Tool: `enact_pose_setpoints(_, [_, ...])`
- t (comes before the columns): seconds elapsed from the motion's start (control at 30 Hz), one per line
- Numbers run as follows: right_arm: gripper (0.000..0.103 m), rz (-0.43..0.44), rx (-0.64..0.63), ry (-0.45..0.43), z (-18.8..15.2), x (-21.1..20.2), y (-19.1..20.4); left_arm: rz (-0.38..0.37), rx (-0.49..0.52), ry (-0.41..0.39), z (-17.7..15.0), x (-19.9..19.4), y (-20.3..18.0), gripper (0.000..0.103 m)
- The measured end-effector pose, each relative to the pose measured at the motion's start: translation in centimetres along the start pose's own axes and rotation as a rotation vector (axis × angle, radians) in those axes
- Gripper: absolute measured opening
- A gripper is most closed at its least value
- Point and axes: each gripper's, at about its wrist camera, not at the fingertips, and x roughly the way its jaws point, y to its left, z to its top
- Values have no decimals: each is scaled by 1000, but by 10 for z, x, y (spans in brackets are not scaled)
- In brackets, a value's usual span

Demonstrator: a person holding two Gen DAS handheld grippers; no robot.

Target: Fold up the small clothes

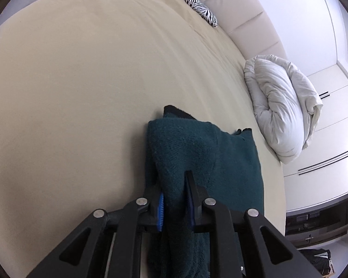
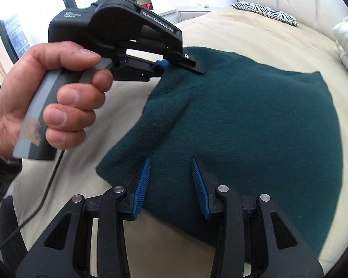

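Fabric is what we are dealing with here: a dark teal, thick knitted garment (image 2: 255,120) spread over the beige bed sheet (image 2: 255,30), filling the centre and right of the right wrist view and lying in the lower middle of the left wrist view. We judge it soft, limp and fairly light, with a fuzzy, grippy surface that should not slip between ribbed pads but will sag and drape wherever it is unsupported; it looks in no way fragile. The left gripper (image 1: 175,199) is clenched on a bunched edge of the garment, lifting it at the upper left of the cloth. The right gripper (image 2: 170,185) sits with its blue pads (image 2: 142,185) spread apart over the near edge at the lower centre, holding nothing. We think the sensible places to take hold are corners and hems, pinched through both layers, so the fold hangs straight. On the left gripper's black body, at upper centre of the right wrist view, we read "GenRobot.AI"; the smaller print on its rear is too blurred to make out.
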Motion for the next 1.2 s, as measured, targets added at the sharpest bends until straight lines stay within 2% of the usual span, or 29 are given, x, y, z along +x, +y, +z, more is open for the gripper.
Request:
enact_pose_setpoints(0.13, [37, 19, -10, -14, -4, -4, 3, 137, 76, -131, -10, -33, -19, 19])
enact_pose_setpoints(0.2, [37, 41, -20, -7, -6, -11, 2, 158, 139, -196, -18, -51, -36, 19])
enact_pose_setpoints(0.3, [37, 60, 22, -57, -7, -39, -16, 203, 292, -243, -43, -63, -67, 19])
enact_pose_setpoints(0.37, [37, 58, 103, -103, -7, -60, -42, 220, 359, -231, -61, -57, -79, 19])
enact_pose_setpoints(0.47, [37, 54, 215, -145, -5, -75, -87, 269, 400, -172, -77, -30, -80, 19])
enact_pose_setpoints(0.53, [37, 39, 245, -119, -1, -70, -103, 286, 355, -139, -78, -14, -61, 17])
enact_pose_setpoints(0.57, [37, 34, 263, -88, -4, -64, -114, 279, 340, -142, -77, -12, -53, 13])
enact_pose_setpoints(0.63, [32, 21, 286, -35, -13, -53, -128, 249, 324, -148, -75, -11, -47, 13])
enact_pose_setpoints(0.77, [31, 69, 323, -40, -28, -53, -142, 242, 338, -140, -73, -10, -45, 13])
enact_pose_setpoints(0.83, [32, 118, 356, -64, -32, -65, -137, 242, 328, -134, -72, -9, -43, 13])
enact_pose_setpoints(1.0, [34, 223, 410, -103, 0, -69, -152, 290, 374, -125, -82, -5, -54, 13])
enact_pose_setpoints(1.03, [34, 230, 422, -107, 11, -63, -138, 298, 384, -121, -83, -4, -54, 13])
enact_pose_setpoints(1.13, [33, 263, 503, -76, 21, -35, -153, 300, 387, -105, -82, -2, -54, 13])
enact_pose_setpoints(1.17, [28, 281, 538, -61, 23, -27, -161, 301, 390, -100, -82, -1, -55, 13])
enact_pose_setpoints(1.2, [18, 281, 560, -56, 23, -26, -166, 306, 396, -97, -82, -1, -55, 13])
